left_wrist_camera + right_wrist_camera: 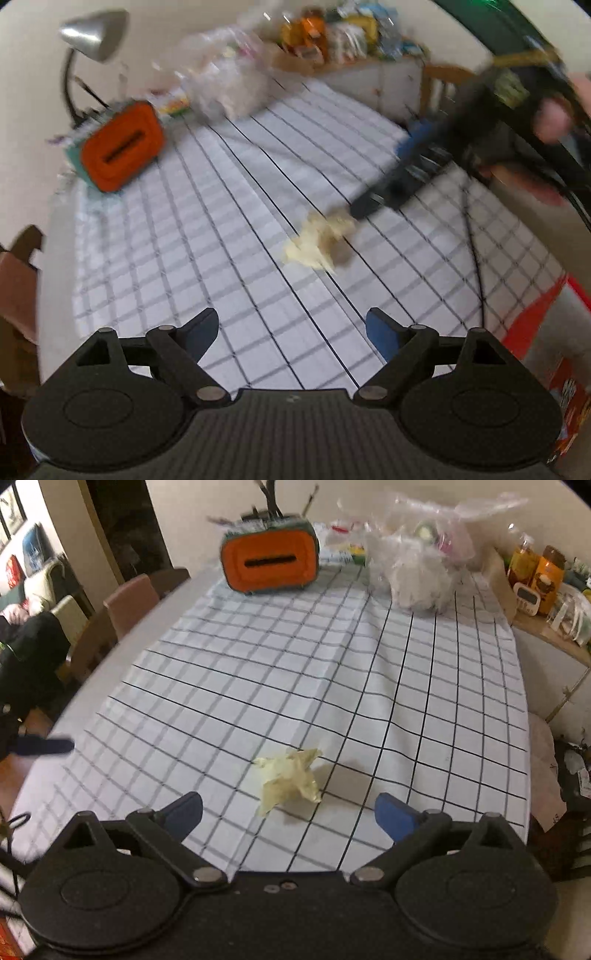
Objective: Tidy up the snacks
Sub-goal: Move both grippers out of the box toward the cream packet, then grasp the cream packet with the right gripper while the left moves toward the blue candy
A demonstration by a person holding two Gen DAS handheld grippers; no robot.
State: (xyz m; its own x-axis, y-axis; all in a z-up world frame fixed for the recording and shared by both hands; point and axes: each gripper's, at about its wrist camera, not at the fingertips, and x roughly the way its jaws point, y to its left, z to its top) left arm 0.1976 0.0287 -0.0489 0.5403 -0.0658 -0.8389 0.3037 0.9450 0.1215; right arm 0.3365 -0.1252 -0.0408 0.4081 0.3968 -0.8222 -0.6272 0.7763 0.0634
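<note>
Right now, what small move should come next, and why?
Probably ease the right gripper forward and down over the crumpled yellowish wrapper: its jaws stand open and empty, and the wrapper lies loose on the checked cloth just ahead of them.

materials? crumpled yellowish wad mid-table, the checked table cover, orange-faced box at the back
Crumpled wad: looks like thin paper or tissue, matte pale yellow, with sharp creases and pointed folds.
Table cover: seems woven cloth, matte white with a dark grid; it ripples and lies in soft folds.
Orange-faced box: face looks like smooth moulded plastic or silicone, with rounded corners and a slot; which one I cannot tell.
</note>
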